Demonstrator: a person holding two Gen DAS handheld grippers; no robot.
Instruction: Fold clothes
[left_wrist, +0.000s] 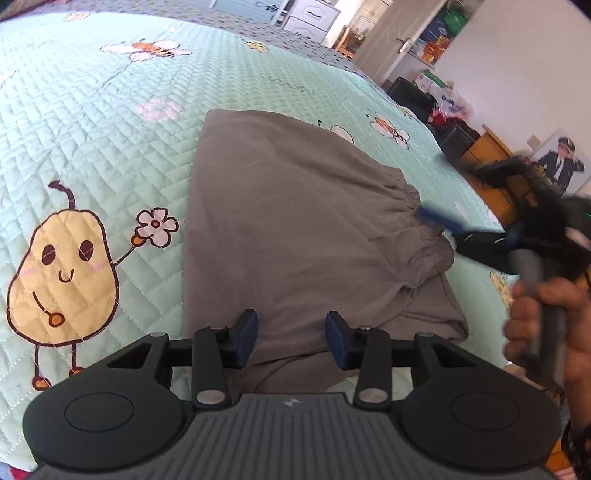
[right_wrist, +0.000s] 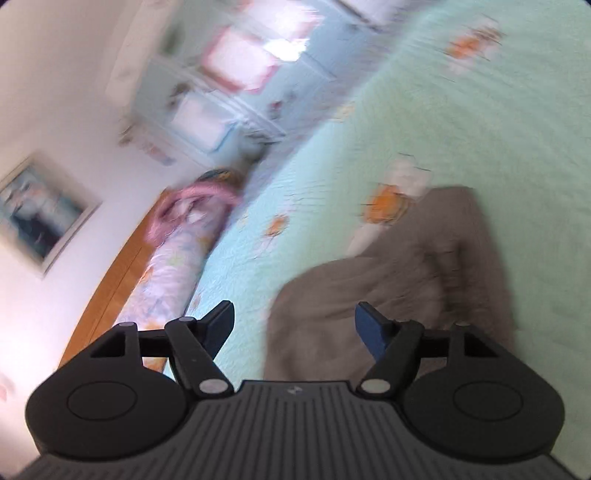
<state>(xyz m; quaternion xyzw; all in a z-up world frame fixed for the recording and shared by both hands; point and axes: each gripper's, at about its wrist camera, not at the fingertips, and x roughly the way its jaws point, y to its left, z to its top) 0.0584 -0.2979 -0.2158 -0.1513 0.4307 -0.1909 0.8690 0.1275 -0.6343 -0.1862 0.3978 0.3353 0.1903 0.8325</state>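
Two hand-held grippers over a quilted bed (left_wrist: 110, 122), grey shorts (left_wrist: 295, 229) lying folded near its right edge, left gripper (left_wrist: 291, 338) spread and empty above them, right gripper (right_wrist: 295, 328) likewise spread, view blurred.

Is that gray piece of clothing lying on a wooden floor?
No, the gray garment lies on a mint-green quilted bedspread printed with cartoon bees and flowers.

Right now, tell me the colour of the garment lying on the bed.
Plain grey-brown garment, no pattern; it shows best in the left wrist view.
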